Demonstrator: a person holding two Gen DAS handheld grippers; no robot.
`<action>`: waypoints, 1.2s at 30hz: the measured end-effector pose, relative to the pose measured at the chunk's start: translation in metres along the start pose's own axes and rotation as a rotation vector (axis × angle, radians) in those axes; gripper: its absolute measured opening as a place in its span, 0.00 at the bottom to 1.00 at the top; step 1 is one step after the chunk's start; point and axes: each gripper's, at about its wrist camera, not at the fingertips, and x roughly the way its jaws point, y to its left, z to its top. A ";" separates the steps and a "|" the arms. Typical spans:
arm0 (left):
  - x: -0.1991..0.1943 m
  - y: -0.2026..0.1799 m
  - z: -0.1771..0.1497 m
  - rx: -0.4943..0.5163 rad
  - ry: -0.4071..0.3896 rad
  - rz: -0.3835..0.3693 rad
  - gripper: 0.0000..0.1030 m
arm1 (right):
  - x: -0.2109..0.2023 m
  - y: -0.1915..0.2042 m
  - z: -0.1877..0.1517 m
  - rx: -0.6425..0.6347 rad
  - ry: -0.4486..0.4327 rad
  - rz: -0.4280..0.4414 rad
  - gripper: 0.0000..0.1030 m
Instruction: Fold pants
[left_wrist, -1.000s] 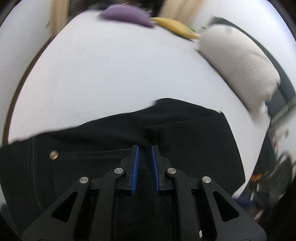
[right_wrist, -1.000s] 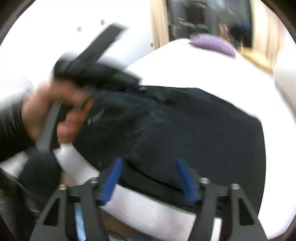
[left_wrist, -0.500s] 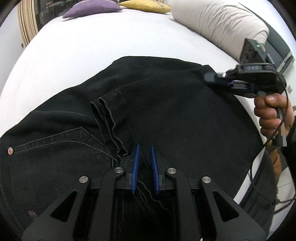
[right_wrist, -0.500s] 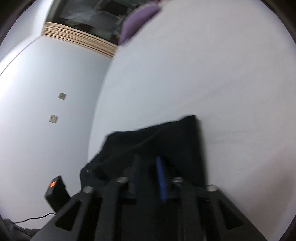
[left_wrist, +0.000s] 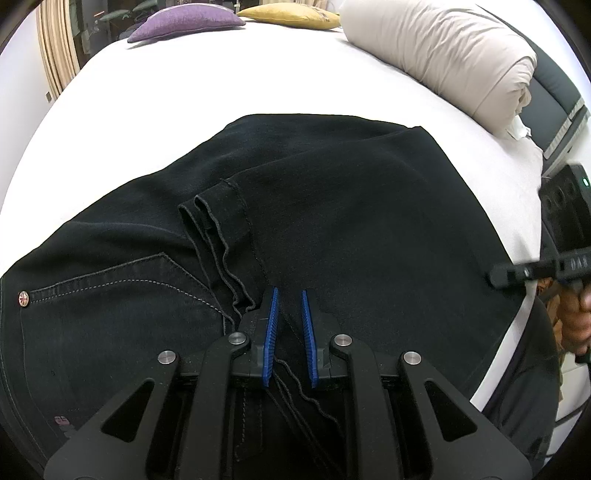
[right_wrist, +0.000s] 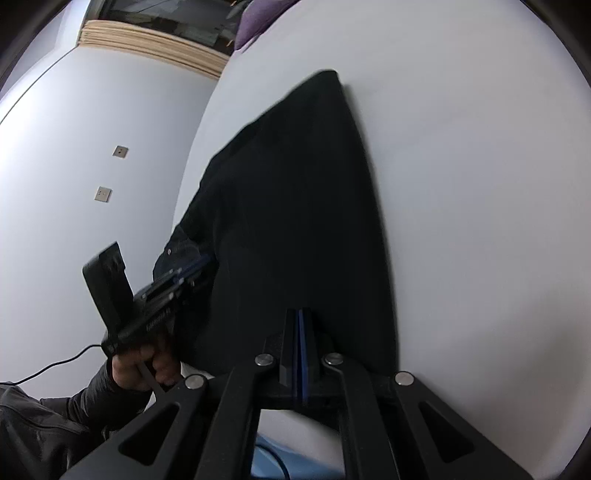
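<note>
Since the earlier frames the right gripper (right_wrist: 300, 332) has been swung down to the near right edge of the black denim pants (left_wrist: 332, 229), its jaws brought together from half-open to fully closed; whether cloth is pinched there cannot be told, since only dark fabric is seen around the tips. At the left, the pocketed seat with its copper rivet (left_wrist: 23, 298) is spread flat on the white bed sheet (left_wrist: 184, 110), and the hemmed leg ends (left_wrist: 207, 218) are laid over it, evidently one fold made. At the middle, the left gripper (left_wrist: 289, 306) is kept narrow with the hem edges running between its blue pads, probably to pin the layers. Beyond, a purple cushion (left_wrist: 184, 20) and rolled beige duvet (left_wrist: 443, 51) are left clear of the work.
</note>
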 end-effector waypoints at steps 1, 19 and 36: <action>0.000 0.000 0.000 0.000 -0.001 0.000 0.13 | -0.001 0.002 -0.004 0.003 -0.001 -0.015 0.01; -0.012 0.017 -0.004 -0.039 -0.037 -0.051 0.13 | 0.009 0.010 -0.015 0.026 -0.086 -0.180 0.00; -0.171 0.121 -0.101 -0.481 -0.288 -0.136 0.87 | 0.011 0.098 -0.082 -0.044 -0.370 -0.145 0.53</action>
